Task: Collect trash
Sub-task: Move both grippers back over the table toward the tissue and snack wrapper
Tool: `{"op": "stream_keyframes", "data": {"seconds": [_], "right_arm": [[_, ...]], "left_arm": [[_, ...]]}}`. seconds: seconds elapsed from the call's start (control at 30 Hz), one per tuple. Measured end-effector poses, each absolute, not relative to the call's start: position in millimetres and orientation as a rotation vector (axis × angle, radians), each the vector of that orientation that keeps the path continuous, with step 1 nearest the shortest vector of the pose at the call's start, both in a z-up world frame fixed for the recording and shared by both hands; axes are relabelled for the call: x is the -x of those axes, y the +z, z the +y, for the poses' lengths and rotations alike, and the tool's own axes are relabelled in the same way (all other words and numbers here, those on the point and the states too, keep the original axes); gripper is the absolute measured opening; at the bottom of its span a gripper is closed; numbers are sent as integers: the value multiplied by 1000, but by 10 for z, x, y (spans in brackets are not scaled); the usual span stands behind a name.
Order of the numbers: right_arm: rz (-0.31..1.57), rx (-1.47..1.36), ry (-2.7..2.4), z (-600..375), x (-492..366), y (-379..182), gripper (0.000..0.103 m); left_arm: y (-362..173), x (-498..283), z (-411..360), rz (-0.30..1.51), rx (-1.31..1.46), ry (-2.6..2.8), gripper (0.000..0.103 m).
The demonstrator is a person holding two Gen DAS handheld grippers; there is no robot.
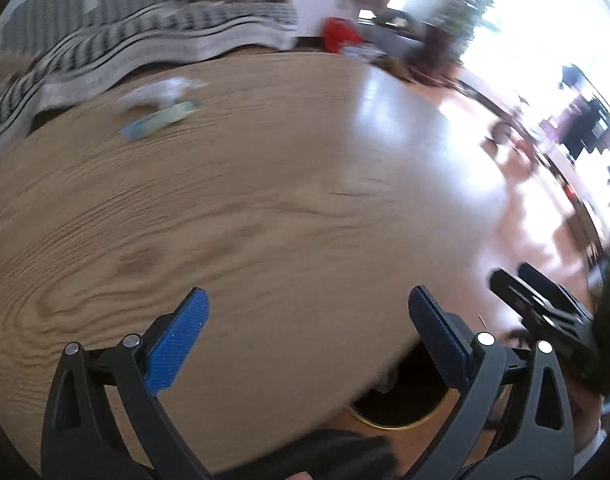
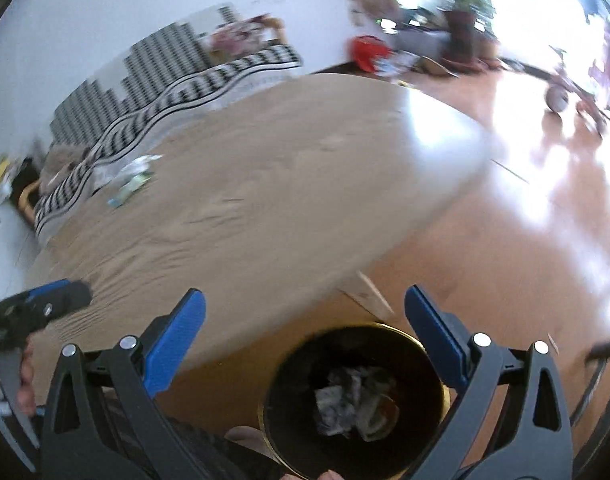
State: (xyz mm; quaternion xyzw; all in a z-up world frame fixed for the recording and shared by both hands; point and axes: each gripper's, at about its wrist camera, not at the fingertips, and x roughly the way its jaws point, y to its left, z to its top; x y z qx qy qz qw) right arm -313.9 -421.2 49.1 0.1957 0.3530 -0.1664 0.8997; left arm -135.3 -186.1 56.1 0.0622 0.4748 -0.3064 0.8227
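Note:
A black trash bin with a gold rim [image 2: 421, 344] stands on the floor below the table's near edge, with crumpled trash [image 2: 353, 404] inside. My right gripper [image 2: 305, 300] is open and empty above the bin. My left gripper [image 1: 309, 300] is open and empty over the near part of the wooden table [image 1: 265, 200]. A crumpled white wrapper [image 1: 165, 90] and a flat green-blue packet [image 1: 161, 120] lie at the table's far left, far from both grippers; they also show in the right wrist view [image 2: 131, 178]. The bin also shows in the left wrist view [image 1: 401, 408].
A sofa with a black-and-white patterned cover [image 1: 145, 28] runs behind the table. A red object [image 2: 367, 54] and clutter sit on the floor at the back. The other gripper [image 1: 545, 312] shows at right; glossy wooden floor [image 2: 505, 240] lies to the right.

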Motion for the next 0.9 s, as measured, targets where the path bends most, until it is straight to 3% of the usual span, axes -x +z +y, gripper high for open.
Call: {"op": "stream_keyframes", "data": {"seconds": [0.53,0.9], "right_arm": [[795,-215,-234,-2981,696,849,96],[901,-209,-312,-2479,-631,464,96]], "left_arm": [[255,64,-360,1070,-91,-300,97],[37,-836,-192,1052,-138,-256,97]]}}
